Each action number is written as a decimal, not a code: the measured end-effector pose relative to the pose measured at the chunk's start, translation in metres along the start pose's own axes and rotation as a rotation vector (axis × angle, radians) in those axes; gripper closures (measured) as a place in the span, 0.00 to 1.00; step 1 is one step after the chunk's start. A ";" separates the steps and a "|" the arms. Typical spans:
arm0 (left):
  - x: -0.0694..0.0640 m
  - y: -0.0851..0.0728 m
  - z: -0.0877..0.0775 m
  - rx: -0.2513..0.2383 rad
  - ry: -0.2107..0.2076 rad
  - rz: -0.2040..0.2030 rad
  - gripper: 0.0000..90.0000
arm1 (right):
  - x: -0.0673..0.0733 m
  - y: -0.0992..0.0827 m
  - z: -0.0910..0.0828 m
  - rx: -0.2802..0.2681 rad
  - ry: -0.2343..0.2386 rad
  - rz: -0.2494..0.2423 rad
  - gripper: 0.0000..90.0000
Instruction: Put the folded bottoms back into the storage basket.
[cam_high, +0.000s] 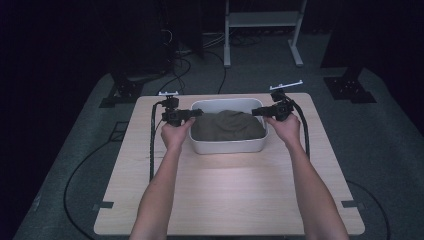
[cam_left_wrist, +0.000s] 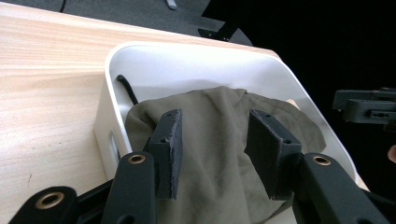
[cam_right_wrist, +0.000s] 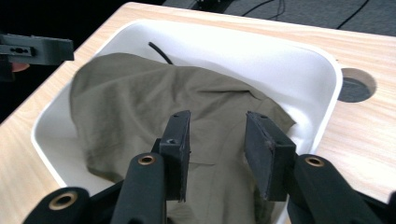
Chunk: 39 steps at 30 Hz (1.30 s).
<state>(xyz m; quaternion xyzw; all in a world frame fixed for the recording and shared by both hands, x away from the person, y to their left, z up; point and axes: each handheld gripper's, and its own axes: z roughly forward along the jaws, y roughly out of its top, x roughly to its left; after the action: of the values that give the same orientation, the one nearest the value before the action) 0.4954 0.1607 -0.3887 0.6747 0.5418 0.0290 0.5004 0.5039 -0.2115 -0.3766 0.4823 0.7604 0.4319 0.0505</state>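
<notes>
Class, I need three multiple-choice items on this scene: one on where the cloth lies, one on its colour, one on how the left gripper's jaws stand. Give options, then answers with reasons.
1. Where does the cloth lie?
A. On the bare table
B. In the white tub
C. On the floor

2. What colour is the cloth?
A. Olive green
B. Red
C. Blue

3. How do the jaws of the left gripper stand?
A. Apart, over the cloth
B. Clamped on the tub's rim
C. Shut on a cable

Answers: 1 B, the tub's walls surround it; 2 A, it is olive green in each view; 3 A, a gap shows between the pads.
</notes>
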 end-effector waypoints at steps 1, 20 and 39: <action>-0.001 -0.001 0.000 0.005 -0.003 0.005 0.62 | 0.000 -0.001 -0.001 -0.004 0.014 0.003 0.69; -0.015 -0.011 -0.002 0.006 -0.095 0.024 0.62 | 0.002 -0.009 -0.007 -0.004 0.072 0.010 0.70; -0.029 -0.022 0.002 0.033 -0.168 0.047 0.59 | 0.002 -0.026 -0.007 -0.045 0.190 0.043 0.63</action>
<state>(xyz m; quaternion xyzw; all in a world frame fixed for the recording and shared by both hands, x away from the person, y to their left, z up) 0.4692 0.1351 -0.3903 0.6954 0.4823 -0.0251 0.5321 0.4815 -0.2188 -0.3898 0.4541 0.7415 0.4936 -0.0203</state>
